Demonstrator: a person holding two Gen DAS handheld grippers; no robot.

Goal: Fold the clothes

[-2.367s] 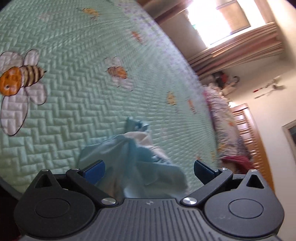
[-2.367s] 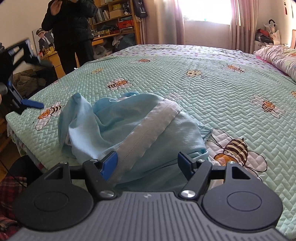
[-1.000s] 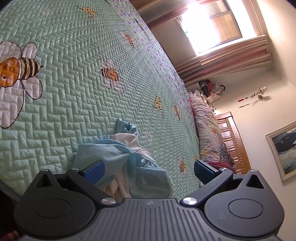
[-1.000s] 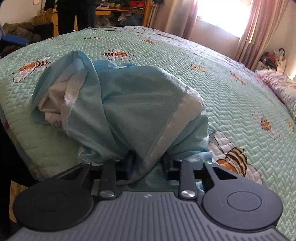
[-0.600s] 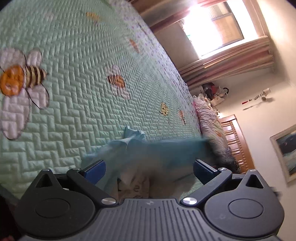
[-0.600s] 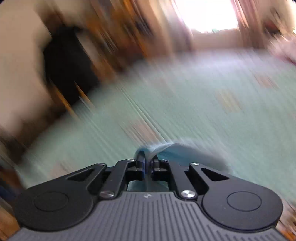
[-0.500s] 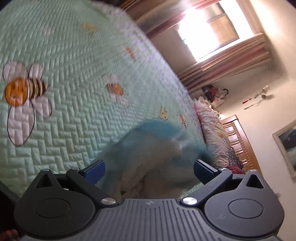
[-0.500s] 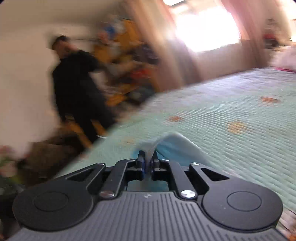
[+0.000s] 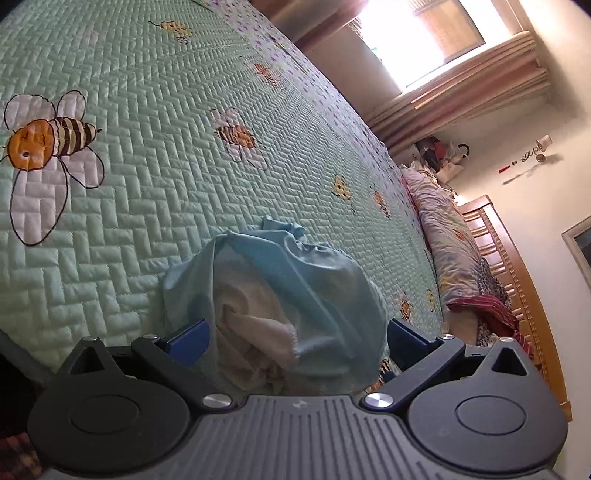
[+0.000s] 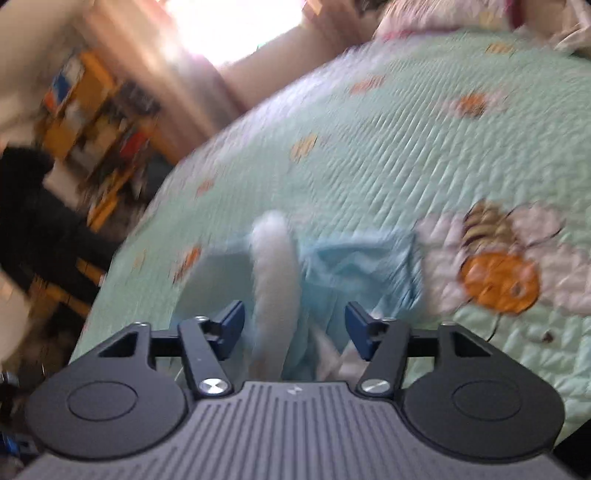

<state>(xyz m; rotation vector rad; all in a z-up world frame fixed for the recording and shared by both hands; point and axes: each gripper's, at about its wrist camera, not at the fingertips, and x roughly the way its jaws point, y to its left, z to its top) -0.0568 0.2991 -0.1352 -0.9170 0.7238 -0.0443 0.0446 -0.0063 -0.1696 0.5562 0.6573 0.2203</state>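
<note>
The bed (image 9: 155,110) is filling most of both views, and its mint quilt (image 10: 424,155), stitched with bees, is lying flat and smooth around the work area. A headboard (image 9: 517,280) and a floral pillow (image 9: 443,229) are showing along the far edge in your left view, under a bright window (image 9: 424,33). In your right view a shelf (image 10: 96,110) and a person in dark clothes (image 10: 33,221) are standing beyond the bed, though that view is blurring badly and I cannot report finer detail there.

The garment (image 9: 295,302), light blue with a pale lining, is sitting crumpled in a heap on the quilt near the bed's near edge. In your right view it is lying just beside a large bee (image 10: 495,266), with a whitish band of cloth (image 10: 275,280) arching up from the heap between the blue pads.

You are holding the left gripper (image 9: 295,338) low over the heap with its pads spread wide; cloth is bulging up between them, but neither pad is pressing on it.

You are holding the right gripper (image 10: 293,328) with its pads parted as well. The whitish band is passing through the gap without being pinched.
</note>
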